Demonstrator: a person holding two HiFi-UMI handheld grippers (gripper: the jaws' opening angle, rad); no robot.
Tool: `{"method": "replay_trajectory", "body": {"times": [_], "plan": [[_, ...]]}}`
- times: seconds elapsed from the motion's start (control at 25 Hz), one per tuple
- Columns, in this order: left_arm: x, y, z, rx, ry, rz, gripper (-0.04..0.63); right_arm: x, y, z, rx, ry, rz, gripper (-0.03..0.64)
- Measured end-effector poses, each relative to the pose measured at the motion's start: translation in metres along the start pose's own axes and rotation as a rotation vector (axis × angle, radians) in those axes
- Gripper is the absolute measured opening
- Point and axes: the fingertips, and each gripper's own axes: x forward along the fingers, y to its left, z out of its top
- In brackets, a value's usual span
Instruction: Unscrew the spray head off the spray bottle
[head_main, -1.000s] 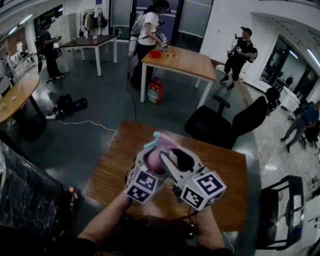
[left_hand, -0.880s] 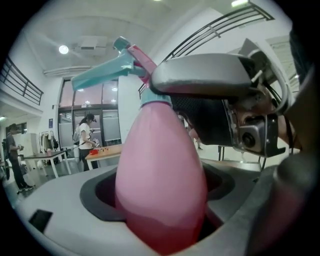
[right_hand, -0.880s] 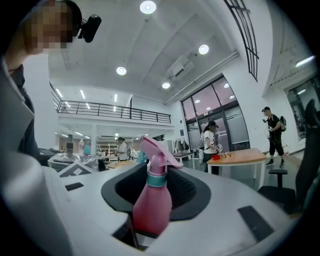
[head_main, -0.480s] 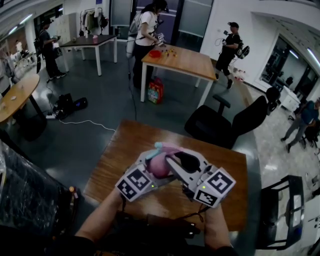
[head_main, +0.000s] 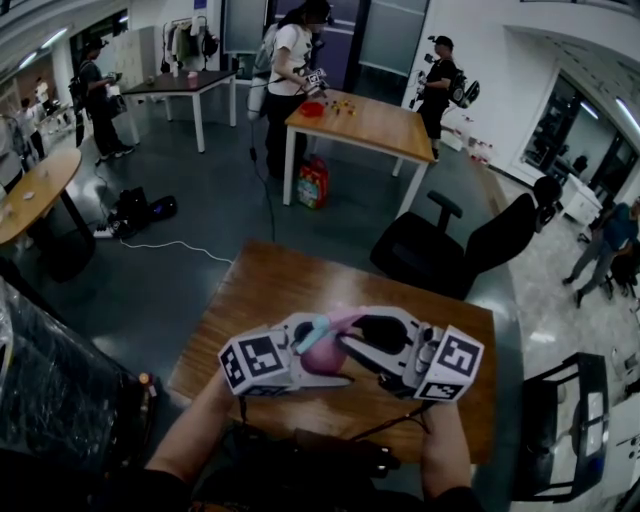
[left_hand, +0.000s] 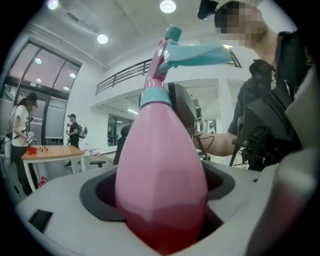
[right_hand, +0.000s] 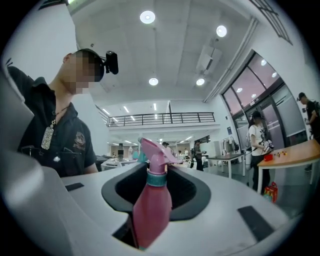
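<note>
Spray bottle (left_hand: 160, 165) sits clamped in my left hand-held gripper (left_hand: 159, 215), right hand-held gripper (right_hand: 150, 210) jaws just closed round it too, so I reckon next is twisting the spray head (left_hand: 192, 52) loose.

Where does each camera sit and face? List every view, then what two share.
Head view: on the person's head, facing steeply down at the table; shows forearms, left gripper, right gripper.
Left gripper view: on that gripper, looking along jaws shut on the spray bottle; torso at right.
Right gripper view: on that gripper; its jaws, just closing, grip the same spray bottle; torso at left.
Shared: both gripper views show spray bottle and torso.
</note>
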Motion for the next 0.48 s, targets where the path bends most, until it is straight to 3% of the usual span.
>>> {"method": "replay_trajectory", "body": {"times": [0.16, 0.28, 0.36, 0.48], "plan": [[-0.002, -0.004, -0.001, 0.0, -0.005, -0.02, 0.44, 0.001, 0.003, -0.001, 0.008, -0.006, 0.034, 0.132], [0.0, 0.0, -0.002, -0.006, -0.008, 0.004, 0.44, 0.0, 0.0, -0.002, 0.014, -0.013, 0.006, 0.132], [0.0, 0.012, -0.003, -0.018, -0.008, 0.065, 0.44, -0.002, -0.007, -0.001, 0.02, -0.027, -0.05, 0.132], [-0.005, 0.039, -0.006, -0.058, -0.008, 0.217, 0.44, -0.008, -0.022, 0.0, 0.038, -0.057, -0.163, 0.132]]}}
